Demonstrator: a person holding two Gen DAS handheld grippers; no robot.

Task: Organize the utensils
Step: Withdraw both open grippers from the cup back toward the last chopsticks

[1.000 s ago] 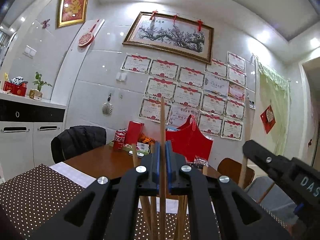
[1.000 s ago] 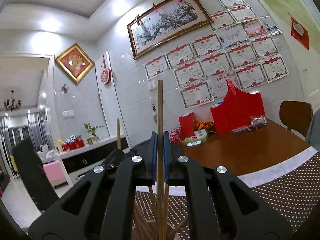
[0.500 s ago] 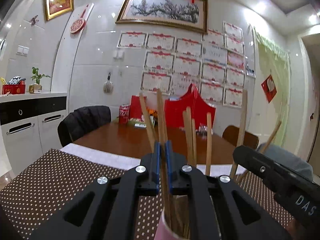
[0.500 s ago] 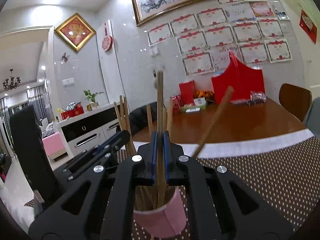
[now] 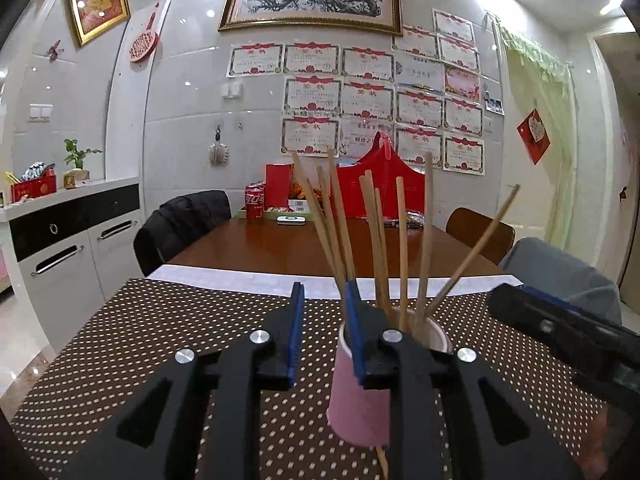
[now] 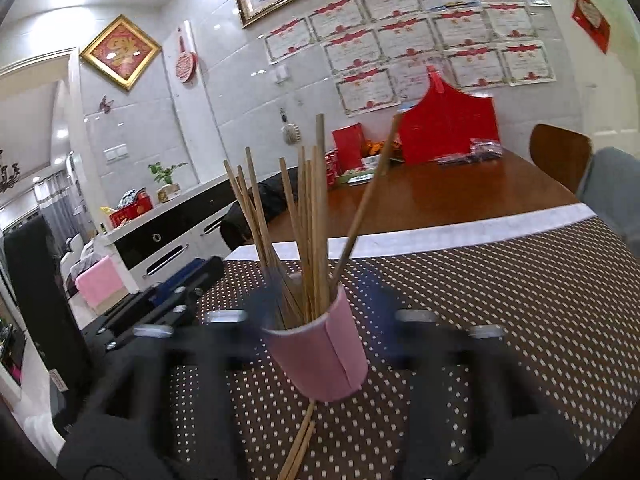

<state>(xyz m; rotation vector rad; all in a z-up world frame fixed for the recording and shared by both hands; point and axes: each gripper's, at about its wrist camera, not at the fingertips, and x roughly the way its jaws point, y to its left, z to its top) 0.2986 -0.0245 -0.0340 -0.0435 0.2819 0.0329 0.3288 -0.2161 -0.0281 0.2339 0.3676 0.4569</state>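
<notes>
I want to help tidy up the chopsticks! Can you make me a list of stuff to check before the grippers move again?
1. Pink cup upright on the dotted mat: ok.
2. Chopsticks in the cup standing inside, fanned out: ok.
3. Left gripper has let go: ok; its jaws have just been opening, nothing pressed between them.
4. Right gripper has let go: ok; its jaws have just been opening, blurred, either side of the cup.
5. Every chopstick put away: not ok; loose chopsticks lie on the mat by the cup's base.
6. How many remain: cannot tell.
</notes>
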